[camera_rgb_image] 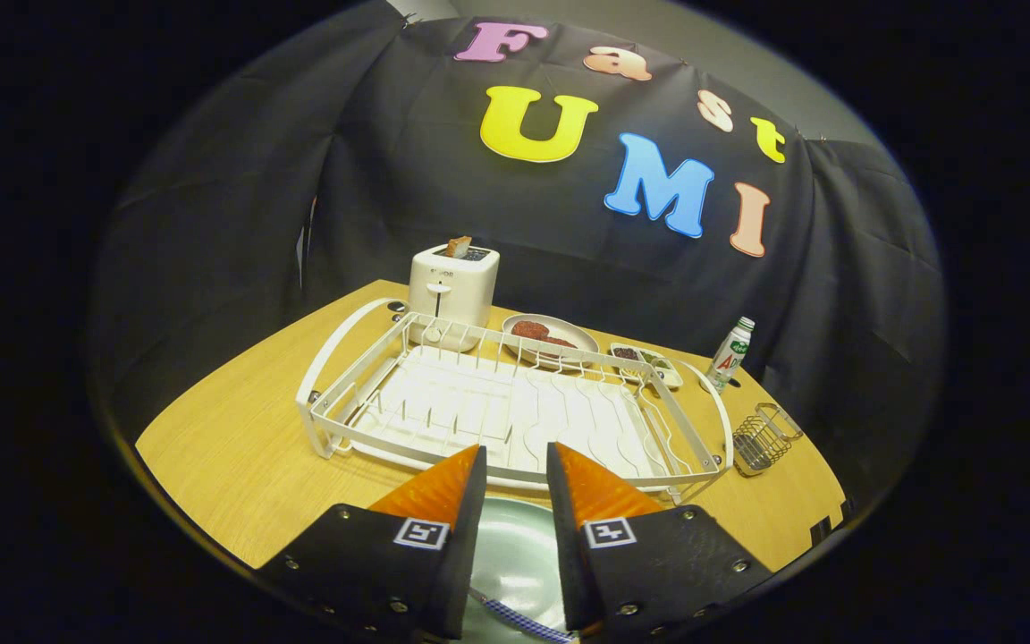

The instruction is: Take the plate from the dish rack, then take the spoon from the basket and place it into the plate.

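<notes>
Count of items on the wooden table (238,465): one white wire dish rack (515,407), standing bare of dishes; one white toaster (452,284) behind the rack's far left corner, with one piece of toast (459,246) standing up out of its slot; one plate of food (551,337) just behind the rack's far rail, carrying two dark round pieces; one small divided dish (646,360) beside that plate; one small bottle (730,352) upright beyond the rack's far right corner; one small wire basket (765,436) just off the rack's right end, apart from it.

Task items: one pale green plate (515,555) lies flat on the table, on the near side of the rack, directly below the gripper (515,465) and seen through the gap between its two fingers. One spoon (519,619) with a blue-and-white chequered handle lies across the near part of the plate; only the handle section shows, the bowl end being hidden by the fingers.

Gripper pose: it is held above the plate, pointing forward and downward toward the near rail of the rack. The two fingers stand parted with a clear gap between them and hold nothing; neither finger visibly touches the plate or the spoon. The fingertips reach just short of the rack's near rail.
</notes>
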### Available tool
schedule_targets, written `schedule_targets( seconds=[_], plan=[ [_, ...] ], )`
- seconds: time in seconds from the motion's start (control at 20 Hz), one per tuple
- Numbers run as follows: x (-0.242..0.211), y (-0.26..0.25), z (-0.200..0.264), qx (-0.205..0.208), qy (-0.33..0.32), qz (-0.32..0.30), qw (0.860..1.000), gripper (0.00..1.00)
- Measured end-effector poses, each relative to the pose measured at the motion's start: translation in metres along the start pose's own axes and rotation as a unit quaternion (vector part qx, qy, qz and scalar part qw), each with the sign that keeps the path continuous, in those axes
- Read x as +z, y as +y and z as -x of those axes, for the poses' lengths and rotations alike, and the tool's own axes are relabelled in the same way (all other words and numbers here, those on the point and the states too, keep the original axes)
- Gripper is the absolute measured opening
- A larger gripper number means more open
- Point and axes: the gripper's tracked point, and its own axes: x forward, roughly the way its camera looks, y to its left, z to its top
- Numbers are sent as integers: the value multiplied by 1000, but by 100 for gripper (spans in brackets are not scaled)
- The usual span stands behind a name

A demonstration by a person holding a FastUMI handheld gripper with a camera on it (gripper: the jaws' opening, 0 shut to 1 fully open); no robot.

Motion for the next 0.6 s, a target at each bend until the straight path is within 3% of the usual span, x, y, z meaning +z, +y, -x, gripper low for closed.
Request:
schedule_targets(
  seconds=[0.1,0.2,0.3,0.4,0.6],
  plan=[
    [11,-9,3,-8,-11,-9,1000,43],
    [29,-24,9,-23,-29,-15,999,56],
    [53,-32,16,-26,-55,-22,998,61],
    [73,-40,18,-23,-74,-33,996,99],
    [120,-71,28,-18,-105,-70,992,96]
  ],
)
